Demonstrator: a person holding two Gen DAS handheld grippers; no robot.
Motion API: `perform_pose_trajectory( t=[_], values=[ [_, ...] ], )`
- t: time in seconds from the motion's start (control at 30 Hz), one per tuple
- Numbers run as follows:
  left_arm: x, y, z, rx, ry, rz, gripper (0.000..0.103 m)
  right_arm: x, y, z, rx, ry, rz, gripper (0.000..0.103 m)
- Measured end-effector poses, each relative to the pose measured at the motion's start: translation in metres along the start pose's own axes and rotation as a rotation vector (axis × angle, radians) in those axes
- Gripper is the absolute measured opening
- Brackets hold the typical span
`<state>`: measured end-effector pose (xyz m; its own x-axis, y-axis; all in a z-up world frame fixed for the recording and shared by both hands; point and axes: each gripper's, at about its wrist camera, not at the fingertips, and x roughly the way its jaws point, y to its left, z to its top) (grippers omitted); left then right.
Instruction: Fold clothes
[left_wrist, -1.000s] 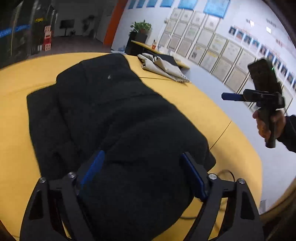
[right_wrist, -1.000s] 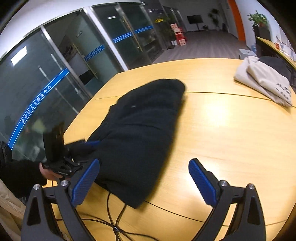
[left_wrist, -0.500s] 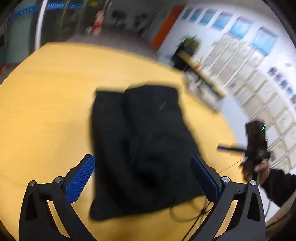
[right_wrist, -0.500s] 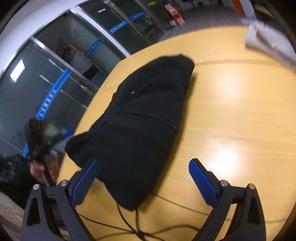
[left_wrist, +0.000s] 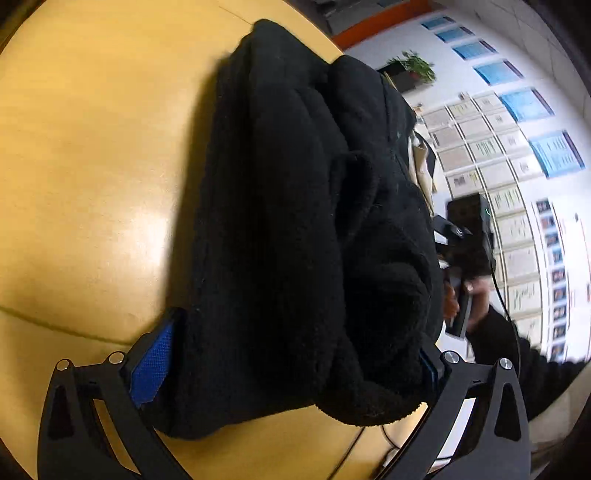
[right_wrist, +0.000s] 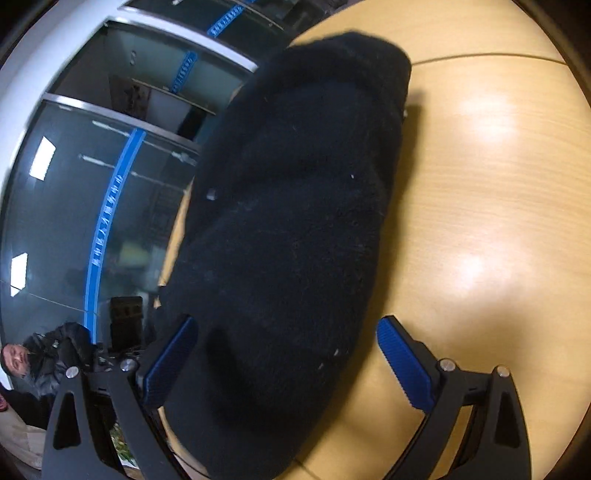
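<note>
A black fleece garment (left_wrist: 303, 229) lies folded in a thick bundle on the yellow wooden table (left_wrist: 92, 155). My left gripper (left_wrist: 291, 365) is open, its blue-padded fingers astride the bundle's near end. In the right wrist view the same garment (right_wrist: 295, 221) fills the middle, and my right gripper (right_wrist: 288, 362) is open with its fingers on either side of the bundle's near end. The right gripper also shows in the left wrist view (left_wrist: 465, 236), beyond the bundle. The far edge of the garment is partly hidden by its own bulk.
A beige folded garment (left_wrist: 421, 162) peeks out behind the black bundle. A black cable (left_wrist: 354, 443) runs near the table's front edge. A wall of framed papers (left_wrist: 491, 155) is to the right. Glass doors (right_wrist: 92, 166) stand beyond the table's left edge.
Both grippers have moved in close to the black bundle and tilted; each now straddles an end of it. The garment looks the same in shape.
</note>
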<state>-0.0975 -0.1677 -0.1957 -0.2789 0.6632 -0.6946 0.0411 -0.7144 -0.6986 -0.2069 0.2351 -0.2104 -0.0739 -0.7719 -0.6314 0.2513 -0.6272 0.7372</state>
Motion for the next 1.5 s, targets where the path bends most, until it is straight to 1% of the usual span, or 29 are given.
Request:
perform_pose_trajectory(
  t=[0.1,0.13,0.17,0.2,0.27,0.3,0.33,0.37,0.4,0.47,0.57,0.6,0.67,0.73,0.8,0.87,0.9,0.93,0.97,1.03,1.1,1.17,1.2,1.27,1.3,1.37,1.43,1.47,1.5],
  values=[
    [0.002,0.001,-0.001,-0.012,0.021,-0.033,0.103,0.015,-0.003,0.004,0.012,0.002,-0.017,0.1],
    [0.002,0.001,-0.001,-0.022,0.03,-0.045,0.103,0.018,-0.001,0.004,0.001,-0.011,-0.022,0.095],
    [0.002,0.001,-0.002,-0.034,0.025,-0.058,0.103,0.022,0.001,0.005,-0.011,-0.023,-0.03,0.085],
    [0.001,0.0,-0.003,-0.045,0.02,-0.071,0.103,0.025,0.005,0.004,-0.026,-0.027,-0.056,0.082],
    [-0.005,-0.004,-0.005,-0.046,-0.004,-0.098,0.089,0.031,0.013,0.002,-0.054,-0.035,-0.107,0.064],
    [-0.01,-0.007,-0.007,-0.036,-0.022,-0.11,0.076,0.029,0.017,-0.001,-0.063,-0.05,-0.126,0.057],
    [-0.019,-0.014,-0.008,-0.014,-0.038,-0.107,0.065,0.025,0.025,-0.003,-0.077,-0.063,-0.153,0.046],
    [-0.028,-0.02,-0.009,0.008,-0.054,-0.104,0.061,0.022,0.033,-0.006,-0.091,-0.075,-0.181,0.041],
    [-0.037,-0.027,-0.011,0.03,-0.069,-0.101,0.054,0.018,0.042,-0.008,-0.107,-0.09,-0.209,0.039],
    [-0.057,-0.04,-0.01,0.042,-0.099,-0.124,0.052,0.002,0.071,-0.012,-0.167,-0.151,-0.236,0.037],
    [-0.094,-0.061,-0.002,0.077,-0.189,-0.159,0.051,-0.031,0.109,-0.006,-0.217,-0.287,-0.198,0.036],
    [-0.105,-0.071,0.004,0.107,-0.219,-0.152,0.051,-0.041,0.119,-0.002,-0.225,-0.325,-0.179,0.036],
    [-0.122,-0.084,0.017,0.151,-0.27,-0.136,0.051,-0.05,0.136,0.017,-0.254,-0.365,-0.144,0.037],
    [-0.125,-0.08,0.034,0.177,-0.304,-0.105,0.053,-0.046,0.142,0.038,-0.288,-0.384,-0.127,0.038],
    [-0.112,-0.061,0.052,0.164,-0.297,-0.064,0.053,-0.032,0.133,0.06,-0.279,-0.386,-0.107,0.039],
    [-0.084,-0.034,0.07,0.142,-0.269,-0.007,0.051,-0.008,0.112,0.081,-0.249,-0.362,-0.114,0.04],
    [-0.068,-0.016,0.077,0.12,-0.238,0.022,0.046,-0.001,0.107,0.083,-0.242,-0.343,-0.143,0.041],
    [-0.051,0.003,0.083,0.098,-0.206,0.051,0.046,0.006,0.103,0.084,-0.234,-0.323,-0.172,0.041],
    [-0.011,0.008,0.094,0.081,-0.159,0.066,0.049,0.013,0.098,0.085,-0.227,-0.304,-0.2,0.043],
    [-0.002,0.02,0.086,0.075,-0.177,0.022,0.069,0.027,0.089,0.088,-0.212,-0.265,-0.257,0.048],
    [-0.003,0.02,0.083,0.065,-0.184,0.043,0.077,0.042,0.08,0.091,-0.197,-0.226,-0.314,0.05],
    [0.007,0.007,0.092,0.07,-0.185,0.078,0.083,0.056,0.07,0.094,-0.182,-0.187,-0.37,0.058],
    [0.016,-0.002,0.098,0.075,-0.187,0.099,0.087,0.062,0.067,0.095,-0.177,-0.168,-0.399,0.059],
    [0.022,-0.021,0.105,0.081,-0.192,0.144,0.089,0.062,0.079,0.092,-0.198,-0.143,-0.463,0.069],
    [0.015,-0.029,0.105,0.094,-0.204,0.166,0.089,0.062,0.086,0.09,-0.207,-0.131,-0.493,0.074],
    [0.0,-0.046,0.104,0.121,-0.23,0.21,0.091,0.058,0.108,0.084,-0.22,-0.119,-0.545,0.089],
    [-0.028,-0.076,0.092,0.19,-0.301,0.275,0.103,0.047,0.132,0.079,-0.231,-0.121,-0.566,0.094],
    [-0.036,-0.094,0.09,0.221,-0.333,0.303,0.103,0.04,0.143,0.077,-0.239,-0.126,-0.567,0.102],
    [-0.044,-0.112,0.088,0.252,-0.365,0.33,0.103,0.033,0.158,0.07,-0.255,-0.144,-0.573,0.103]
  ],
)
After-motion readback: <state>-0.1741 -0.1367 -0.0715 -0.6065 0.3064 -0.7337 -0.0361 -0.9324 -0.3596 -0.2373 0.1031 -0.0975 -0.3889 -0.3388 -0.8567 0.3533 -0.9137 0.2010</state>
